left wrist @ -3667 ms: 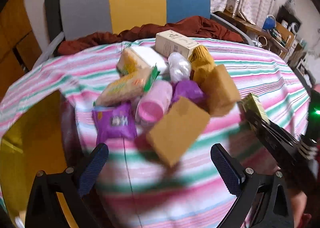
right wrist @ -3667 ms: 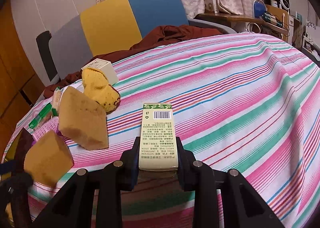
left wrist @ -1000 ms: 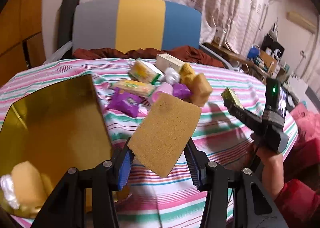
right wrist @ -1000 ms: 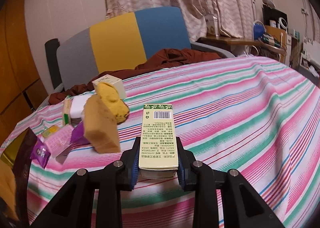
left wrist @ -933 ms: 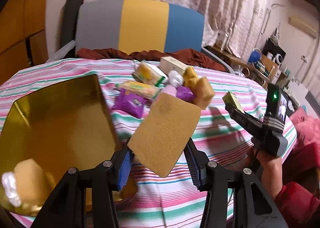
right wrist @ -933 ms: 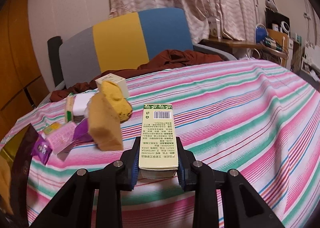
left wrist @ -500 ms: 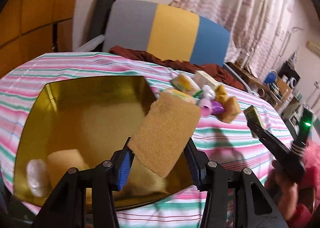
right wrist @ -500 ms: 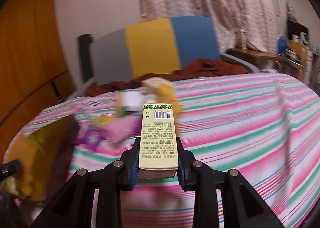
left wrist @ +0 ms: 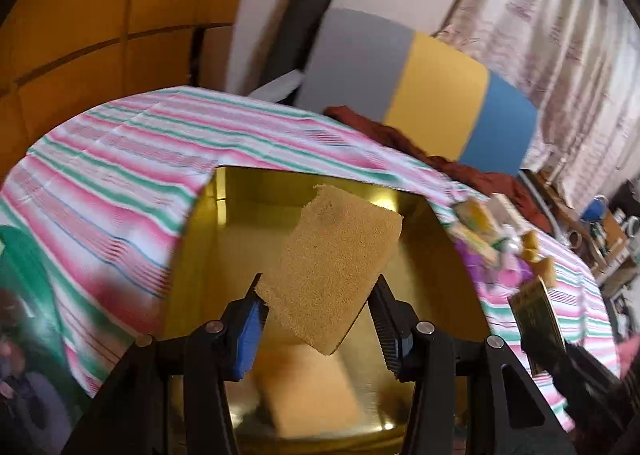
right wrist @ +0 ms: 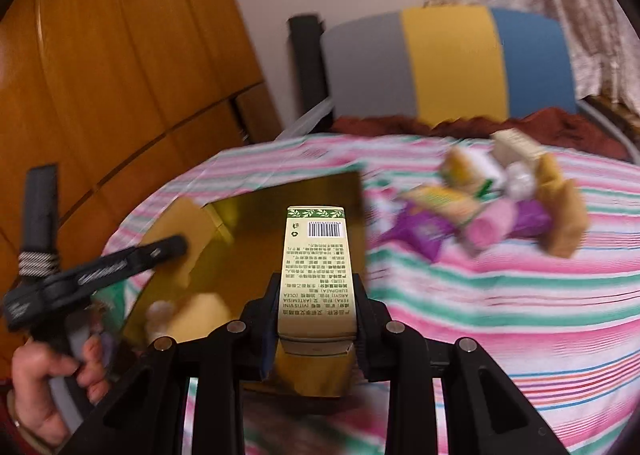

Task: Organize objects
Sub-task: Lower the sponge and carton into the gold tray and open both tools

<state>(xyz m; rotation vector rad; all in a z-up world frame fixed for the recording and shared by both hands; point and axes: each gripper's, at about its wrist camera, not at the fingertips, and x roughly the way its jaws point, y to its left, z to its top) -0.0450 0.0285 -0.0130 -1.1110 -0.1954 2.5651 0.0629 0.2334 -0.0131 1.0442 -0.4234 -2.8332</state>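
My left gripper (left wrist: pixel 318 329) is shut on a tan sponge (left wrist: pixel 332 267) and holds it above the open gold tin (left wrist: pixel 448 287). A second sponge (left wrist: pixel 308 391) lies on the tin's floor. My right gripper (right wrist: pixel 318 329) is shut on a tall cream carton with a barcode (right wrist: pixel 316 271), held over the near right part of the gold tin (right wrist: pixel 248 243). The left gripper also shows in the right wrist view (right wrist: pixel 100 267), over the tin's left side. A pile of loose packets and sponges (right wrist: pixel 492 207) lies on the striped cloth to the right of the tin.
The striped tablecloth (right wrist: pixel 520 295) covers the round table. A chair with grey, yellow and blue back (right wrist: pixel 448 63) stands behind it with a dark red cloth (right wrist: pixel 540 127) on the seat. Wooden panelling (right wrist: pixel 120 75) is at the left.
Both grippers swung left from the pile to above the gold tin, each still holding its item. The tin now fills the left wrist view.
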